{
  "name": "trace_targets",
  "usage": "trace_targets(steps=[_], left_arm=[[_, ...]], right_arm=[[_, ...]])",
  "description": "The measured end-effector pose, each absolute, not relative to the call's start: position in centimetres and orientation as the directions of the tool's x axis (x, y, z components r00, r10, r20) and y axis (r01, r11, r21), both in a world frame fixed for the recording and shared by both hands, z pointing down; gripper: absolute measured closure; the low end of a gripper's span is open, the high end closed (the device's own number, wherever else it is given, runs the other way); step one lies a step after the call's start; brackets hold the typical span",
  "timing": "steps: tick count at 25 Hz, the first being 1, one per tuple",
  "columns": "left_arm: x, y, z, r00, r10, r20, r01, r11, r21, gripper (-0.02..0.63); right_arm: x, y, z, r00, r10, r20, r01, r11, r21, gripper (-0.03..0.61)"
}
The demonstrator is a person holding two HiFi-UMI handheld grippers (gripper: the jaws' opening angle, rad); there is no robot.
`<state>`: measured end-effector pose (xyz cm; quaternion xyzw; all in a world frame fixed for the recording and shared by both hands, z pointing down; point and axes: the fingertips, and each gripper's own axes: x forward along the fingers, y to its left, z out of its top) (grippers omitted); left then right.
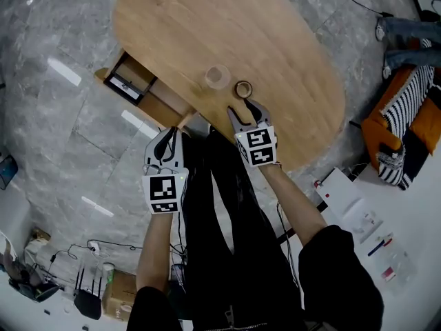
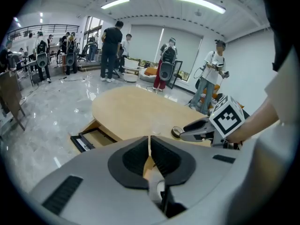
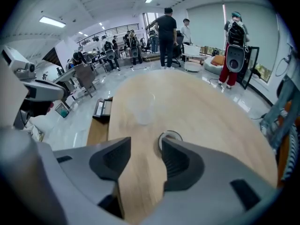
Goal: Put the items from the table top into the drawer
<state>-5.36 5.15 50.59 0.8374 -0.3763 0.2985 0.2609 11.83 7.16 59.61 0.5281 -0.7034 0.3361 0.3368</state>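
Observation:
A small tape roll (image 1: pixel 243 89) lies on the oval wooden table (image 1: pixel 179 26) near its front edge, with a clear plastic cup (image 1: pixel 217 76) just to its left. My right gripper (image 1: pixel 244 110) hovers right behind the roll, open and holding nothing. In the right gripper view the roll (image 3: pixel 169 137) shows just past the right finger, beyond the gripper (image 3: pixel 145 156), and the cup (image 3: pixel 140 108) stands farther off. My left gripper (image 1: pixel 170 134) is shut and empty, off the table's edge near the open drawer (image 1: pixel 128 81). The left gripper view shows its jaws (image 2: pixel 149 146) pressed together.
The drawer (image 2: pixel 93 137) hangs open under the table's left end, with a dark flat item at its front. Past the table, people and speaker stands (image 2: pixel 165 70) fill the hall. Boxes and cables (image 1: pixel 103 281) lie on the floor near my feet.

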Motion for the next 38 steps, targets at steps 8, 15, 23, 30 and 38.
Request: trace_targets(steps=[8,15,23,30,38], left_arm=[[-4.0,4.9,50.9,0.544,-0.457,0.704,-0.776,-0.594,0.213,0.588],[-3.8,5.1,51.0,0.545,-0.449,0.708,-0.771,-0.601,0.213,0.588],[-4.7,5.0,51.3,0.539,-0.454,0.71,-0.779,-0.589,0.215,0.588],[-6.1,5.0,51.5,0.529,-0.467,0.708,-0.794,-0.566,0.22,0.588],[-8.4,5.2,51.7,0.508,-0.485,0.712,-0.816,-0.537,0.217,0.588]], right_arm=[[12.9,6.5,61.8,-0.16,-0.456,0.876,-0.965,0.261,-0.04,0.356],[14.3,5.5,63.0,-0.087,-0.404,0.911,-0.948,0.314,0.049,0.48],[13.9,5.5,63.7,-0.1,-0.375,0.921,-0.928,0.369,0.049,0.526],[12.8,5.8,63.3,-0.095,-0.381,0.92,-0.93,0.364,0.055,0.545],[8.8,7.2,62.5,-0.145,-0.385,0.911,-0.907,0.42,0.033,0.546]])
